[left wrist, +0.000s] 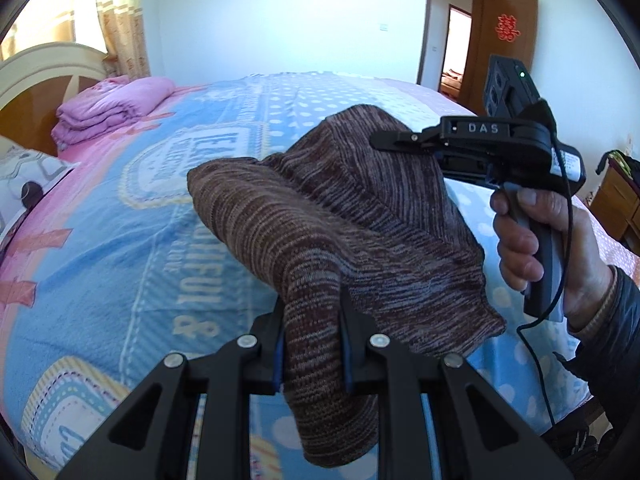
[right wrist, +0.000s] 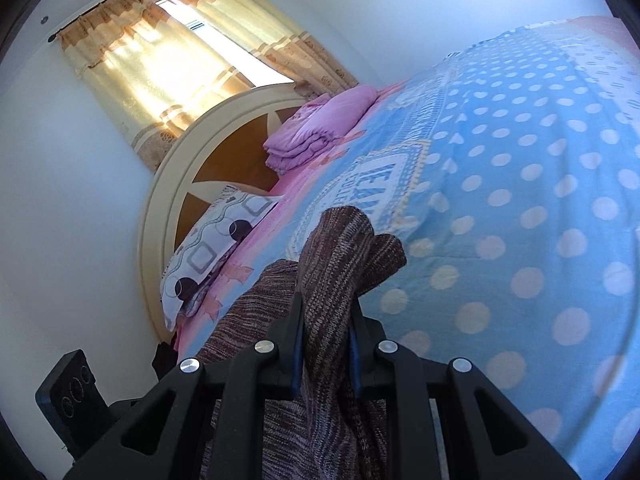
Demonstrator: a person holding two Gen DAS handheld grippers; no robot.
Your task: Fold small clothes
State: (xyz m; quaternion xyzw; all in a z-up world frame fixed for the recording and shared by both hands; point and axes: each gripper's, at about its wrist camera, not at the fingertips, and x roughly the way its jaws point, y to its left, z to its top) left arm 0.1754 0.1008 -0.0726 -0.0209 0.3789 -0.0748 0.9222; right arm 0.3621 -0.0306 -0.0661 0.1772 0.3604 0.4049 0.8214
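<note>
A brown striped knit garment (left wrist: 344,216) hangs in the air above the bed, held between both grippers. My left gripper (left wrist: 310,312) is shut on its near edge at the bottom of the left wrist view, with a flap drooping below the fingers. My right gripper (left wrist: 394,142), held by a hand, is shut on the far corner at the right. In the right wrist view the same garment (right wrist: 336,256) bunches up between the right gripper's (right wrist: 326,320) fingers and trails down to the left. The left gripper's body shows at the bottom left there.
The bed (left wrist: 168,240) has a blue and pink blanket with white dots (right wrist: 520,200). A folded pink quilt (left wrist: 108,112) and a patterned pillow (right wrist: 208,256) lie by the headboard (right wrist: 168,184). A wooden door (left wrist: 504,52) and a cabinet (left wrist: 616,204) stand at the right.
</note>
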